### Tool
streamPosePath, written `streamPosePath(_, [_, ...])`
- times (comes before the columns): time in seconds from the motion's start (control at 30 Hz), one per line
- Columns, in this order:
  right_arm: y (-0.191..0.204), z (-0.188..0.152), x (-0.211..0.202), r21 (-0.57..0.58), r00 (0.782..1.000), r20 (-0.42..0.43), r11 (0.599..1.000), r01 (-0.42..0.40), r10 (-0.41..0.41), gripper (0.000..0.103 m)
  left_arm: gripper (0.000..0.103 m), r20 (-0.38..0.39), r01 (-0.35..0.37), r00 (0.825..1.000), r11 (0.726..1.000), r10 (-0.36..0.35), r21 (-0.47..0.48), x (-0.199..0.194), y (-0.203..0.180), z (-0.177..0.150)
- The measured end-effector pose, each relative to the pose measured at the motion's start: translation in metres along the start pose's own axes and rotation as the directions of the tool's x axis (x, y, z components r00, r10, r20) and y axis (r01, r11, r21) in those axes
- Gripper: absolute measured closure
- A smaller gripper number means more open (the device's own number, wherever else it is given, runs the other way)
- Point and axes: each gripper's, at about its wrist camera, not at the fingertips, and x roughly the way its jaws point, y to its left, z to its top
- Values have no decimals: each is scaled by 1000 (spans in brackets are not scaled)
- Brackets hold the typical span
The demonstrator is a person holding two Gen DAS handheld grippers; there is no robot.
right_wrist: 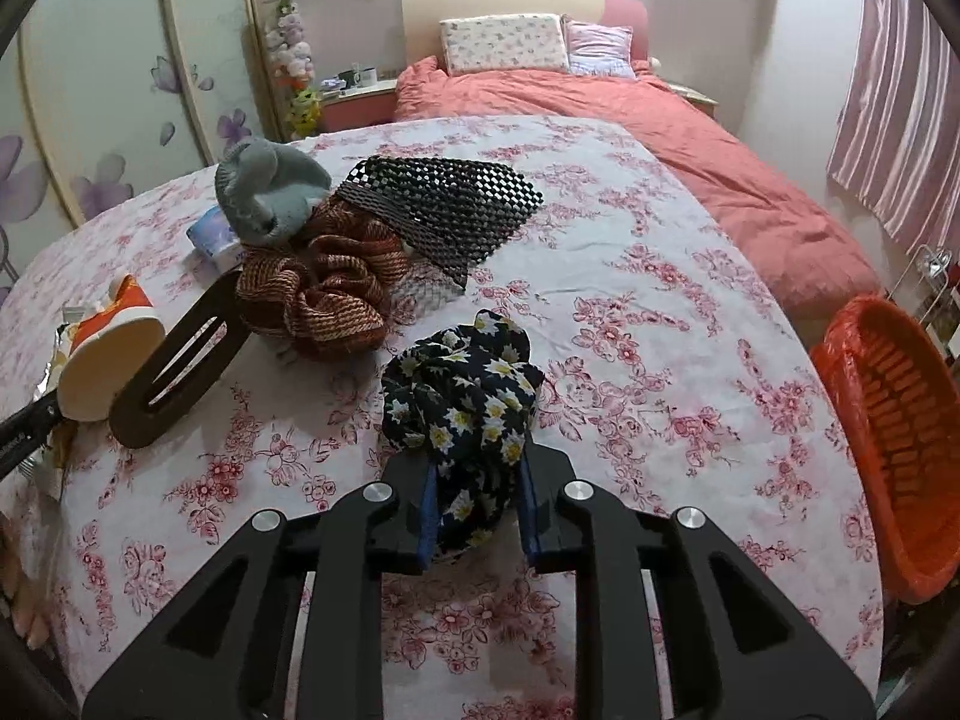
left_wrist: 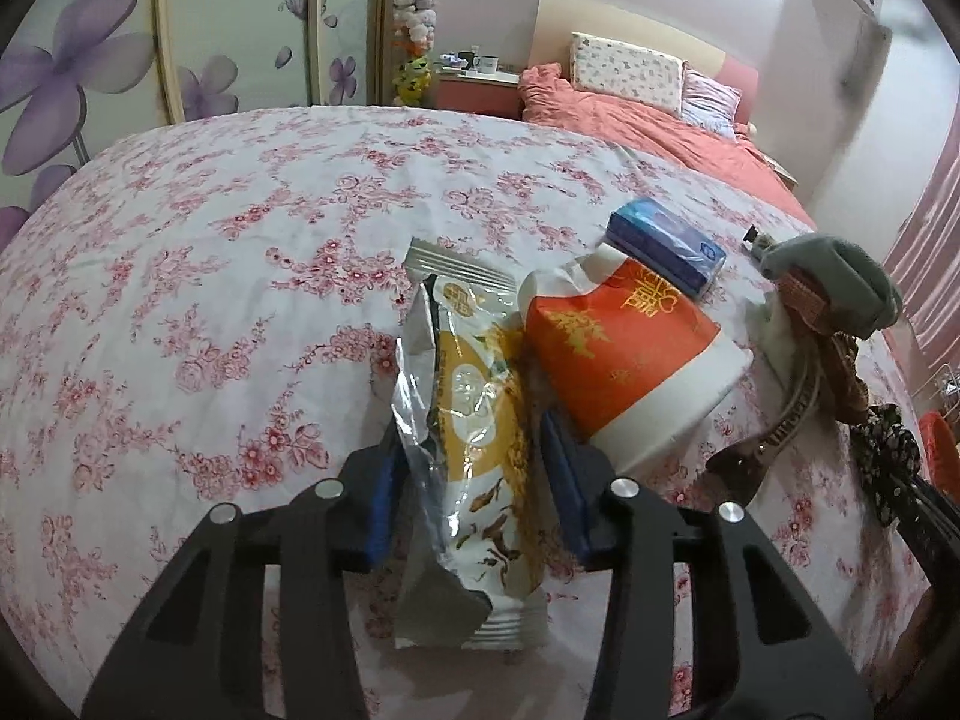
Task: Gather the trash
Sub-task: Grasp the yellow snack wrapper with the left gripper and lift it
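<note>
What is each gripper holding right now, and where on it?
Left gripper: snack wrapper, pinched across its lower middle. Right gripper: black flowered cloth, clamped at its bunched lower end.

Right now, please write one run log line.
left gripper: around snack wrapper | right gripper: holds floral cloth | basket: right

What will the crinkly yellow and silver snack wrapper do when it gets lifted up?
The crinkly yellow and silver snack wrapper will probably flop and bend, since it looks thin, creased and torn open. It likely weighs very little, as it seems flat and empty. Its shiny foil may slip between the left gripper pads.
</note>
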Motion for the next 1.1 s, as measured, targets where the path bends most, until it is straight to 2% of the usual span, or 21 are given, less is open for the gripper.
streamPosePath(0.07, [3,0,1,-15,1000,-3,1000,11,-11,82,57,0,-4,1000,1000,4,-5,0,0,0])
streamPosePath(0.2, [3,-1,2,-19,1000,-8,1000,14,-14,81,47,1,-15,1000,1000,15,-24,0,4,0])
streamPosePath(0.43, [0,-2,3,-5,1000,-11,1000,1,-1,81,40,-1,-43,999,998,43,-34,0,6,0])
streamPosePath(0.47, [0,-2,4,-4,1000,-11,1000,-1,1,81,41,-4,-61,998,998,61,-26,0,5,0])
streamPosePath(0.53, [-1,-2,3,-2,1000,-11,1000,-3,3,81,50,-9,-99,995,995,99,5,3,1,1])
streamPosePath(0.57, [-1,-2,3,0,1000,-11,1000,-5,5,81,61,-7,-107,994,994,107,17,3,0,2])
streamPosePath(0.6, [-2,-3,3,2,1000,-12,1000,-7,7,81,62,-5,-97,995,995,97,23,3,0,3])
streamPosePath(1.1, [-5,-2,3,13,1000,-13,1000,-20,20,80,61,-11,-129,991,991,130,43,6,0,5])
